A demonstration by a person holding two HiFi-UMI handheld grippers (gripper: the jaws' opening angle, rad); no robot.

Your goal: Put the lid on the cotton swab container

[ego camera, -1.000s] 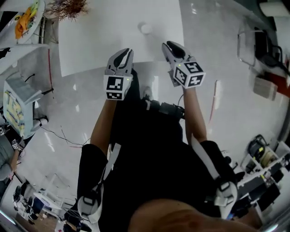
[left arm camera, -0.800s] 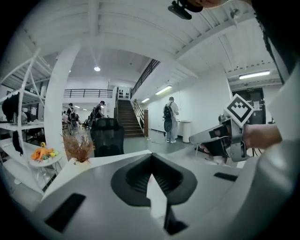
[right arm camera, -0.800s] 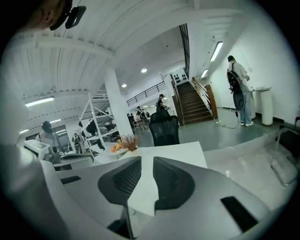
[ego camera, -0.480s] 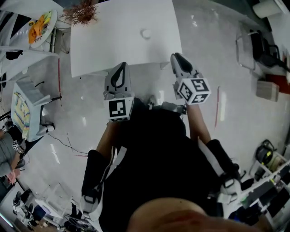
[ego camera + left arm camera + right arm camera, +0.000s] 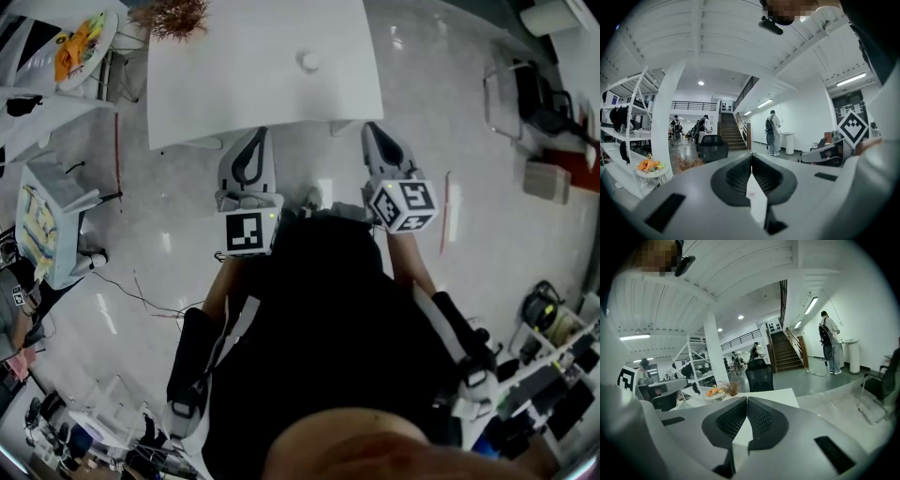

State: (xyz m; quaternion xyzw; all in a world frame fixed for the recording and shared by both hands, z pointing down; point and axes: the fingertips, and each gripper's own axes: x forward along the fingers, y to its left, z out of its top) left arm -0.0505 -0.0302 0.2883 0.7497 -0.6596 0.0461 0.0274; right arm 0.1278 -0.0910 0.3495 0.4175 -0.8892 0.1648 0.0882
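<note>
A small round white cotton swab container point(image 5: 307, 61) stands alone towards the far side of a white rectangular desk point(image 5: 216, 94); it is too small to tell whether its lid is on. A tuft of dried brown plant point(image 5: 173, 14) sits at the desk's far left corner. The 2 grippers are held side by side on the near side of the desk, well apart from the container and pointing towards it. The left gripper point(image 5: 255, 136) has its fingers pressed fully together with nothing between them. The right gripper point(image 5: 373, 129) has just been closing its fingers, and they now meet, also with nothing between them. Below them lies glossy grey floor point(image 5: 487, 234).
</note>
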